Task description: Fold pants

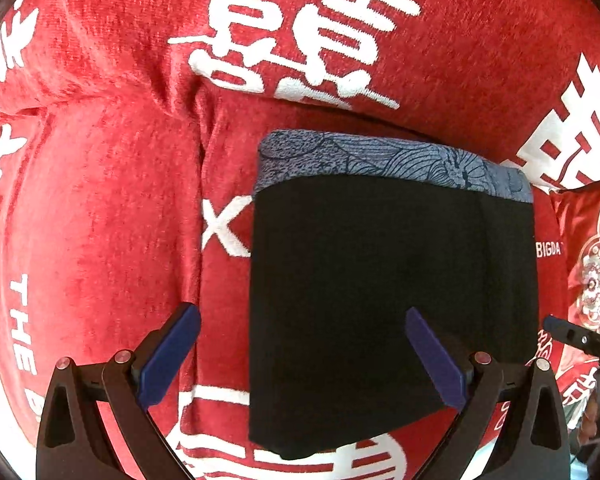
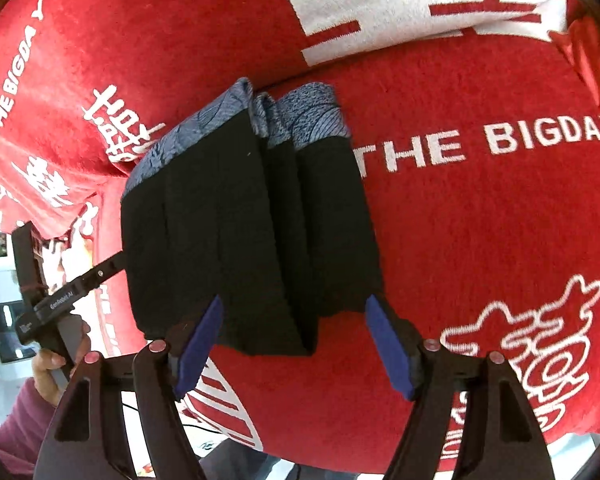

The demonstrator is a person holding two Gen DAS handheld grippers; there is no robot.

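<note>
Left gripper (image 1: 300,354): your jaws stand wide apart, nothing held; one finger over the pants, the other over the blanket.
Right gripper (image 2: 294,346): your jaws gape, straddling the pants' near edge without pinching it.
Pants (image 1: 392,280): black, folded into a stack, blue-grey patterned waistband at the far end.
Blanket (image 1: 112,200): red with white lettering, under the pants.

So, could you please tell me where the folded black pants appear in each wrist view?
Left wrist view: the folded pants fill the centre-right, grey patterned waistband at the top.
Right wrist view: the pants lie centre-left, tilted, their folded layers visible.
Shared landmark: the waistband, and the white "BIGDA" lettering on the red blanket beside it.
</note>
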